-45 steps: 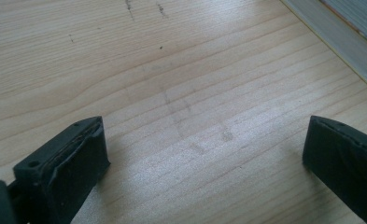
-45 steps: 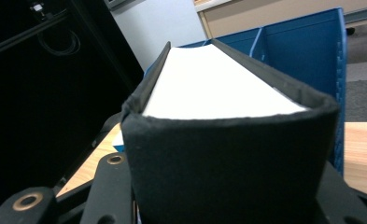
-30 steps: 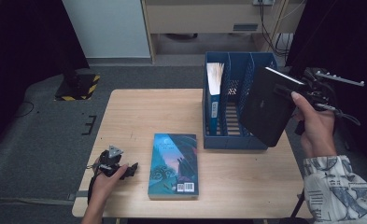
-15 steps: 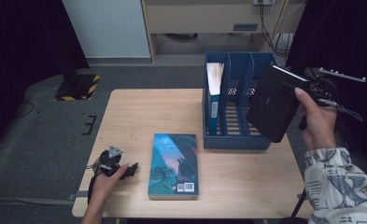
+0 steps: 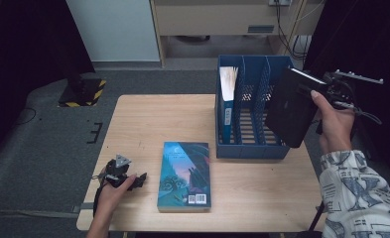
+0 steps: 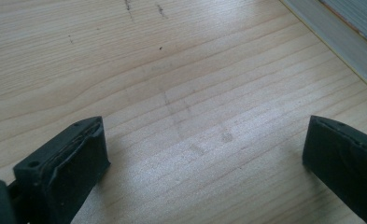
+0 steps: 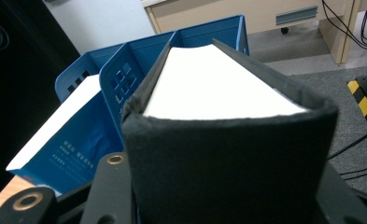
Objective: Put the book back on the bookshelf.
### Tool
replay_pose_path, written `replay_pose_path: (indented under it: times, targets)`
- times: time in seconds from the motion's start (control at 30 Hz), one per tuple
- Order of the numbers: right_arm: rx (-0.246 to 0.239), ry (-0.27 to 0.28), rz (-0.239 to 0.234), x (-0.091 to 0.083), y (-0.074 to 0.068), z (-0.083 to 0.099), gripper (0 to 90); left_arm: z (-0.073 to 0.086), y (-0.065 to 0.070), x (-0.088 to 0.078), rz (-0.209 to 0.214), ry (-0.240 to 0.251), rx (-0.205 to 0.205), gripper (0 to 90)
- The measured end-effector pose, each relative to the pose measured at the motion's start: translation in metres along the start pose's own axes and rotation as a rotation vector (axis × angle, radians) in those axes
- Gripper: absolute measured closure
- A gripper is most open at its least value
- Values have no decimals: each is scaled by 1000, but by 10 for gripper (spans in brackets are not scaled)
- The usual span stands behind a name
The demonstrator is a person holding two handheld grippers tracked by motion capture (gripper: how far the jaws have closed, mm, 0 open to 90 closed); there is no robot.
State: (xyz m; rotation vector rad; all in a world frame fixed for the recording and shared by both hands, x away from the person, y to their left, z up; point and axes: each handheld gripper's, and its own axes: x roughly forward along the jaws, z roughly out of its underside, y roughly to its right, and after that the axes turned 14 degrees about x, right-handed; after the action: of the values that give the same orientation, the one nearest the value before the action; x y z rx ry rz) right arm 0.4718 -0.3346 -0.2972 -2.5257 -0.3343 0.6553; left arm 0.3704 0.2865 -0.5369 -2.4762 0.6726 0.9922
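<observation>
Since the earlier frame, right gripper carried the black book slightly left to the blue file rack's right end, jaws clamped at its spine; thick, stiff, likely heavy, so a spine-side hold suited; left gripper rested unclenched, empty, on the table.

File rack stands at back right of table, 3 slots side by side. 1 book stands upright in leftmost slot; other 2 slots w/o books. Paperback lies flat on table, front-centre, just left & in front of rack. Left gripper rests on table at front left, left of paperback, near but apart. Right gripper holds hardback in air over rack's right end, tilted.
</observation>
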Motion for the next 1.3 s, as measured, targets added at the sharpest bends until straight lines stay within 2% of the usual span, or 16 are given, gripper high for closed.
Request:
replay_pose_path:
  times: [0.3, 0.37, 0.67, 1.03, 1.3]
  targets:
    - [5, 10, 40, 12, 1, -1, 529, 0, 0, 0, 0, 0, 2, 0]
    - [-8, 18, 46, 15, 1, 0, 529, 0, 0, 0, 0, 0, 2, 0]
    - [-28, 10, 64, 29, -4, 1, 529, 0, 0, 0, 3, 0, 5, 0]
    - [-14, 13, 78, 44, -1, 2, 529, -1, 0, 1, 4, 1, 5, 0]
    - [-36, 9, 95, 55, -5, 4, 529, -1, -1, 1, 6, 1, 6, 0]
